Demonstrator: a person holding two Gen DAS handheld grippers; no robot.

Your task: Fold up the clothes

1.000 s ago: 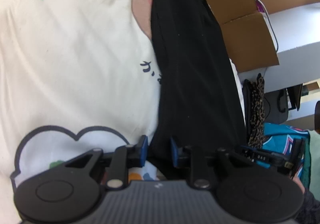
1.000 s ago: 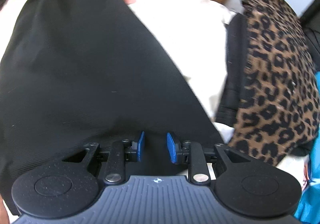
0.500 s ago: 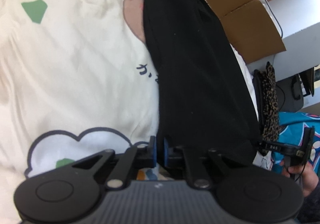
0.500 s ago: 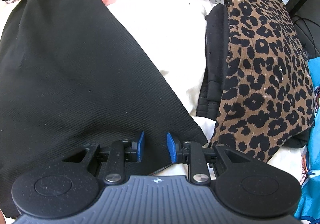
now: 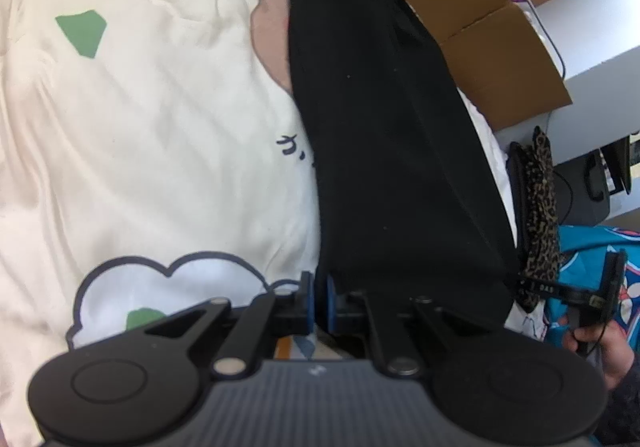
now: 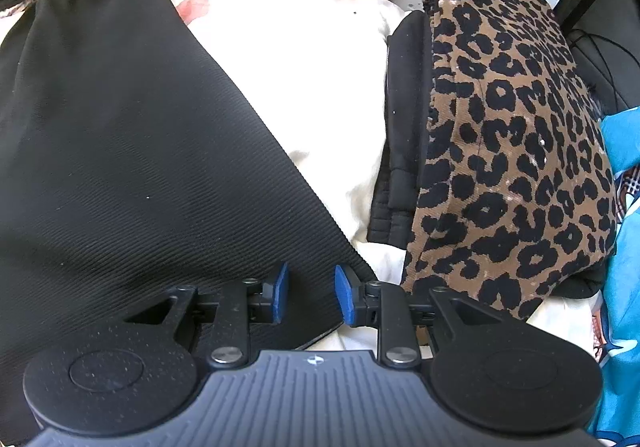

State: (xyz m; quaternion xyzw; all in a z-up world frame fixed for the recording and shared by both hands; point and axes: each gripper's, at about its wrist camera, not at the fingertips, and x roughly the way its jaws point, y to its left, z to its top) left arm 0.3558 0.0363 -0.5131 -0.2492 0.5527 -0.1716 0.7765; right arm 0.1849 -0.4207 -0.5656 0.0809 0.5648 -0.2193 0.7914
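Left claw (image 5: 318,301) pinched on black garment (image 5: 392,151) hem; right claw (image 6: 309,293) level, agape.

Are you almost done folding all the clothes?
Not yet. The leopard-print cloth already lies folded on a dark folded garment. The long black ribbed garment is in hand: the left gripper pinches its near corner, and the right gripper is open over the other. Folding it is left.

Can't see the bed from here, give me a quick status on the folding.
Left gripper shut on black garment hem corner. Right gripper open over hem. Leopard-print stack beside, not blocking.
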